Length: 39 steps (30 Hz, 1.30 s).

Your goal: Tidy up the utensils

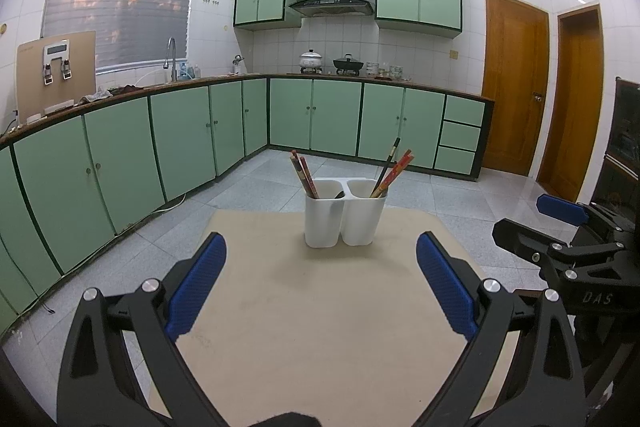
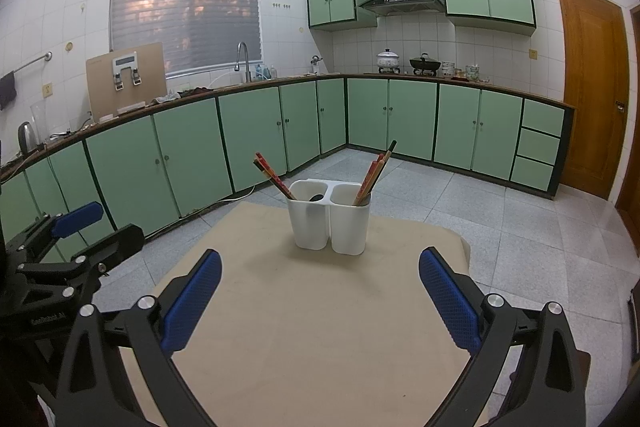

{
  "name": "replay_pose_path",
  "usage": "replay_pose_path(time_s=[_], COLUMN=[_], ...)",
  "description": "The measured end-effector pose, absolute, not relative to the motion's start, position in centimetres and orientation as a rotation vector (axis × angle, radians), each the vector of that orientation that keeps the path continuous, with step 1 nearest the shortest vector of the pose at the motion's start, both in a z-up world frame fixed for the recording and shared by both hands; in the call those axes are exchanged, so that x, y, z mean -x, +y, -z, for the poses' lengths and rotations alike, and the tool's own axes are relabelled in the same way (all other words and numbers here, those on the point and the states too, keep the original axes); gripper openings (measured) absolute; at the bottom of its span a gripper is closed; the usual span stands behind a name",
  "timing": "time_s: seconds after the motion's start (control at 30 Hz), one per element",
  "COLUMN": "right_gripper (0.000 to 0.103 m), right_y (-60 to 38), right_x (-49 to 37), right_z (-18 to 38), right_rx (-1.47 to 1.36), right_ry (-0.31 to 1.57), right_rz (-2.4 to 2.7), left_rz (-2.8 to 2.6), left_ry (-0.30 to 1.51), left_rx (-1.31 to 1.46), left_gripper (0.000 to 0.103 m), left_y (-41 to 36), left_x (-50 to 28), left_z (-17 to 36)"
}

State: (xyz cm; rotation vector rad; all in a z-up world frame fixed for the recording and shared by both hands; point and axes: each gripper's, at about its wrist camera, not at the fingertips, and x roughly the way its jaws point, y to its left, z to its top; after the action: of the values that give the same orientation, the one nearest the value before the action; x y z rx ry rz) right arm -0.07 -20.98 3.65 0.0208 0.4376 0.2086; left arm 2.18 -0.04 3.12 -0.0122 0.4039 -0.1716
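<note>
White holder [image 1: 345, 213] stands on far part of worktop [image 1: 320, 307], chopsticks [image 1: 304, 174] in both cups. Dark thing in left cup mostly hidden. Left gripper [image 1: 320, 287] wide, empty. Right gripper [image 2: 320, 297] wide, empty, short of holder.

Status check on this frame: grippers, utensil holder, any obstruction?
Left gripper and right gripper open, empty. White two-compartment holder upright on table, chopsticks in both compartments. Nothing in the way.
</note>
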Motion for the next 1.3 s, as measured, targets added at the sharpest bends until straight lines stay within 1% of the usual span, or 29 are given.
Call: replay_pose_path(time_s=[1.3], right_gripper=[0.097], right_y=[-20.97], right_x=[-0.17], right_z=[-3.12], right_rx=[-0.018], right_ry=[0.446], right_rz=[-0.211], left_rz=[0.166], left_ry=[0.419], left_rx=[0.028], left_gripper=[0.093], left_y=[0.39], left_x=[-2.59], left_z=[-2.14])
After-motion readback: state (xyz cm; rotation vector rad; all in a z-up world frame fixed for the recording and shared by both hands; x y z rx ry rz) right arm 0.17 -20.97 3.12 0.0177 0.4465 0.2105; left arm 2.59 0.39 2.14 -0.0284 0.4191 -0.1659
